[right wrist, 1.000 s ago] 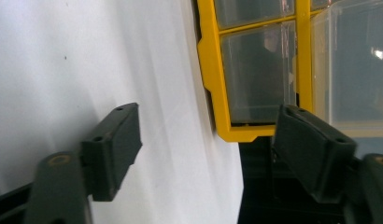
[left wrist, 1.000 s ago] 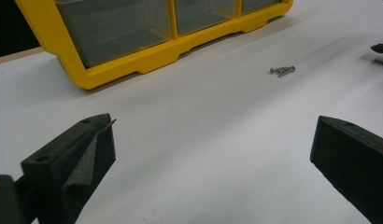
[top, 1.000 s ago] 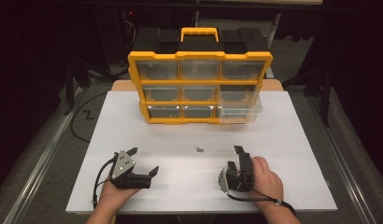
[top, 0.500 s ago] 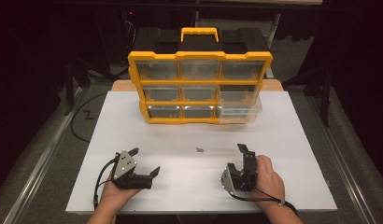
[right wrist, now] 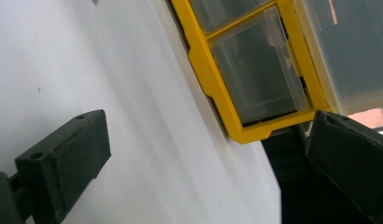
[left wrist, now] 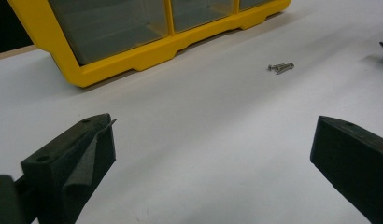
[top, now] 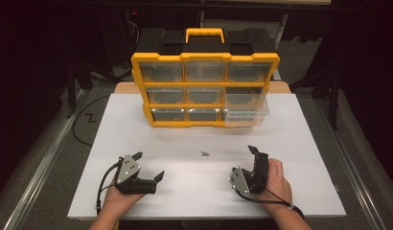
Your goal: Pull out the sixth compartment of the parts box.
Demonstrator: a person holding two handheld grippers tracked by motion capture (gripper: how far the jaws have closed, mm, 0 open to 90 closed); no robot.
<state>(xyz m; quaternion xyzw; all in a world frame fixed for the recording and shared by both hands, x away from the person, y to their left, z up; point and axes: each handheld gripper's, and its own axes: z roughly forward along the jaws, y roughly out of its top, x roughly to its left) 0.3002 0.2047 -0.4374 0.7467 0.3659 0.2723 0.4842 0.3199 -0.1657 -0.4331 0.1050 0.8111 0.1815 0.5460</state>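
A yellow and black drawer organizer [top: 204,91] stands at the back of the white table [top: 300,139]; its bottom right clear drawer [top: 246,117] sticks out a little. A few small screws [top: 204,154] lie on the table in front of it, also seen in the left gripper view as screws [left wrist: 280,67]. My left gripper [top: 149,165] rests near the front left, open and empty, its jaws wide apart [left wrist: 213,154]. My right gripper [top: 253,155] sits front right, rolled on its side, open and empty [right wrist: 206,149], facing the organizer's drawer [right wrist: 257,74].
The organizer's yellow lower frame [left wrist: 133,51] lies ahead of the left gripper. Cables trail from both grippers toward the table's front edge [top: 204,216]. Dark floor and metal rails surround the table.
My right gripper has shifted slightly to the right and forward. The left gripper and the screws have stayed put.
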